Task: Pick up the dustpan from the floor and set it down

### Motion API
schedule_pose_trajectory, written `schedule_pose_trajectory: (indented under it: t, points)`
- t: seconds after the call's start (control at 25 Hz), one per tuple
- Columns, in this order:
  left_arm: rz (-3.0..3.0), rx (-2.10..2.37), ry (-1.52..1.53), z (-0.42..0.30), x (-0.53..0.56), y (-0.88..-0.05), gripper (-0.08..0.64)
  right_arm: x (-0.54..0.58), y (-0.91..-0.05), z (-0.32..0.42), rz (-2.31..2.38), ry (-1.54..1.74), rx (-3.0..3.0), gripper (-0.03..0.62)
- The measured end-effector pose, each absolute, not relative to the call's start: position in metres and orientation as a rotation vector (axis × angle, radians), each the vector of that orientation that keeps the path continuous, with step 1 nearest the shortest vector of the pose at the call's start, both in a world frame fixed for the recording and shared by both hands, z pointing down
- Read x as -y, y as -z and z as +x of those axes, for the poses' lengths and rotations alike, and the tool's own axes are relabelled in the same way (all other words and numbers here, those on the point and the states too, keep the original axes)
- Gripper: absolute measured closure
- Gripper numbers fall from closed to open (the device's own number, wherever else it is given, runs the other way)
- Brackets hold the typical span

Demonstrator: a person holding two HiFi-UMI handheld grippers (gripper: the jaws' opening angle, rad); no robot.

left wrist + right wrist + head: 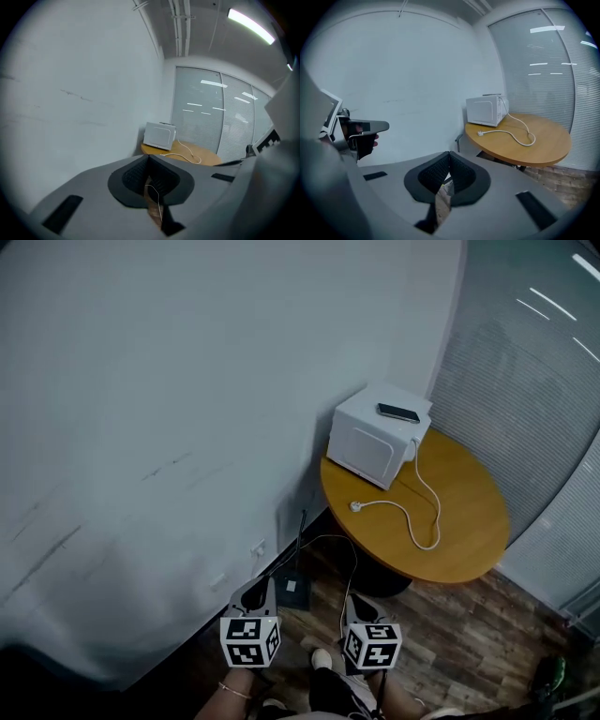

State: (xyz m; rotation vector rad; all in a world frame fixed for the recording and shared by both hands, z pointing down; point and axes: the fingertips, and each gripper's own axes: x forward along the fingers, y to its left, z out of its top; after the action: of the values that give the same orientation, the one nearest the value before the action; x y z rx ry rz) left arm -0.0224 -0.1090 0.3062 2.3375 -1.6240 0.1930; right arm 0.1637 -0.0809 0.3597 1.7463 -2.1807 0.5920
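Looking down through the head view and finding both tools low at the bottom edge: left gripper (265, 589) and right gripper (356, 604), side by side, marker cubes up, noses aimed toward the white wall (187, 427). Spotting between the two noses, just ahead, a dark boxy pan with a pale label and a thin stem rising along the wall, most likely the dustpan (291, 589), resting on the wood floor (459, 643) at its edge against the wall, touched by neither tool. Judging its long axis to run up the stem, near upright, and the pan to lie a shade nearer the left gripper than the right. Noting to the right a round wooden table (469, 512) carrying a white microwave (370, 442) at its wall-side edge, a phone (398, 413) on top and a white power cord (417, 521) trailing across the tabletop. Turning to the left gripper view: ribbed pads pressed together at the tip, pinching nothing; only brown floor and a thin pale wire (157, 199) glimpsed through the slot beneath, no dustpan in sight, so probably lying below this nose. Turning to the right gripper view: pads likewise pressed together and empty, table and microwave ahead to the right, left gripper showing at the left edge, dustpan not clearly made out.
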Motion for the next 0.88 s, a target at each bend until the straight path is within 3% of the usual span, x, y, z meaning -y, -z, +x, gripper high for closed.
schedule_pose_trajectory:
  t: [0.32,0.88]
  points:
    - [2.343,1.699,-0.191,-0.019,0.073,-0.276,0.543,0.069,-0.308,0.169,1.735,-0.444,2.217,0.56]
    - [2.321,1.711,-0.265,0.019,0.063,-0.271,0.543,0.068,-0.302,0.188,1.706,-0.485,2.253,0.56]
